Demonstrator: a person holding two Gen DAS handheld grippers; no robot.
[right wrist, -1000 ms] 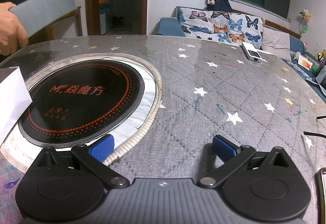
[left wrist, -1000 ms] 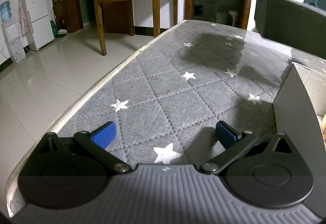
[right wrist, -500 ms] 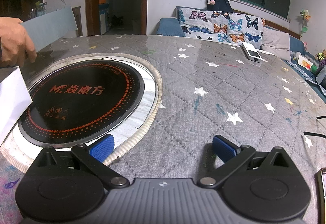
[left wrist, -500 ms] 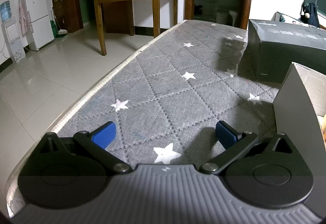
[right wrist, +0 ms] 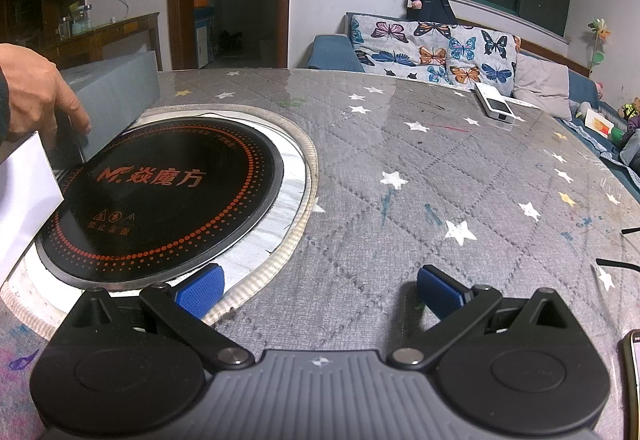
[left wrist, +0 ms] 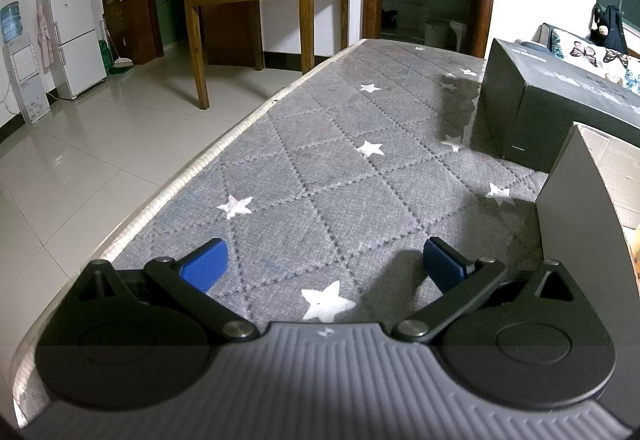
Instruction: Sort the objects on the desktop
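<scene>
- The left hand-held gripper (left wrist: 323,265) is resting low over the desk (left wrist: 320,176), its blue pads spread wide and gripping nothing.
- The right hand-held gripper (right wrist: 319,290) is sitting just as wide open and empty, its left pad lying by the rim of the round induction cooktop (right wrist: 160,196) set into the desk.
- A grey open carton (left wrist: 576,200) is standing just right of the left hand-held gripper, with a dark box (left wrist: 532,112) beyond it.
- A bare hand (right wrist: 36,96) is touching a grey box (right wrist: 116,92) at the cooktop's far edge, beside a white box (right wrist: 24,200).
- A white handheld device (right wrist: 495,105) is lying well apart, near the desk's far side.
- Risk, as I judge it: a gripper reaching toward the boxes now could be bumping the bare hand, or scraping the cooktop's glass.
- The glossy cover could also be letting a nudged box slide away.
</scene>
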